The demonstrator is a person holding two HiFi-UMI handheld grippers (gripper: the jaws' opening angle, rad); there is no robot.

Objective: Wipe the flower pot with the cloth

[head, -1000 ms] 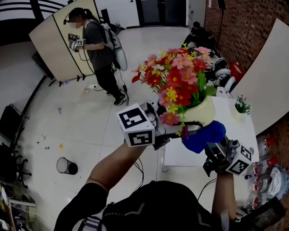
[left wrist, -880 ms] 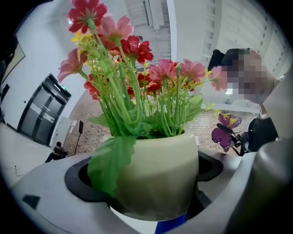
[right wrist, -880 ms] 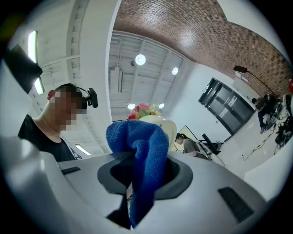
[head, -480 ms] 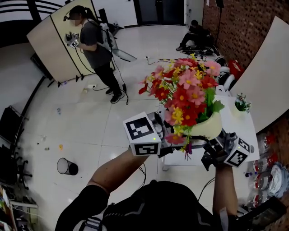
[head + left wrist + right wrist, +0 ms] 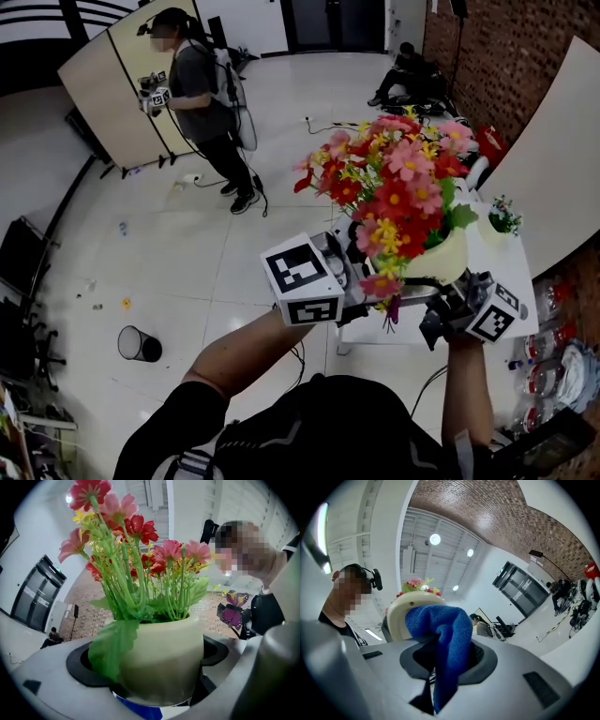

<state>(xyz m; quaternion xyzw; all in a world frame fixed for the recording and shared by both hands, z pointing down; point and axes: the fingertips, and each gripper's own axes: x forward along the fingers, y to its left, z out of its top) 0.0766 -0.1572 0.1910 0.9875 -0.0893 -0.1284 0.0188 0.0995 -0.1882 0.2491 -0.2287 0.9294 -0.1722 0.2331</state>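
Against flower pot (image 5: 397,615) base, cloth (image 5: 447,637)

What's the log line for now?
left tongs: shut on cream round flower pot | right tongs: shut on blue fuzzy cloth | cloth at pot's underside

Cloth and pot partly out of sight.
In the right gripper view the blue terry cloth (image 5: 445,634) covers much of the cream ceramic flower pot (image 5: 398,611). In the head view that cloth is hidden behind the pot and the red, pink and yellow artificial flowers (image 5: 398,187). In the left gripper view the body of the left gripper (image 5: 147,660) cuts off the pot's foot.
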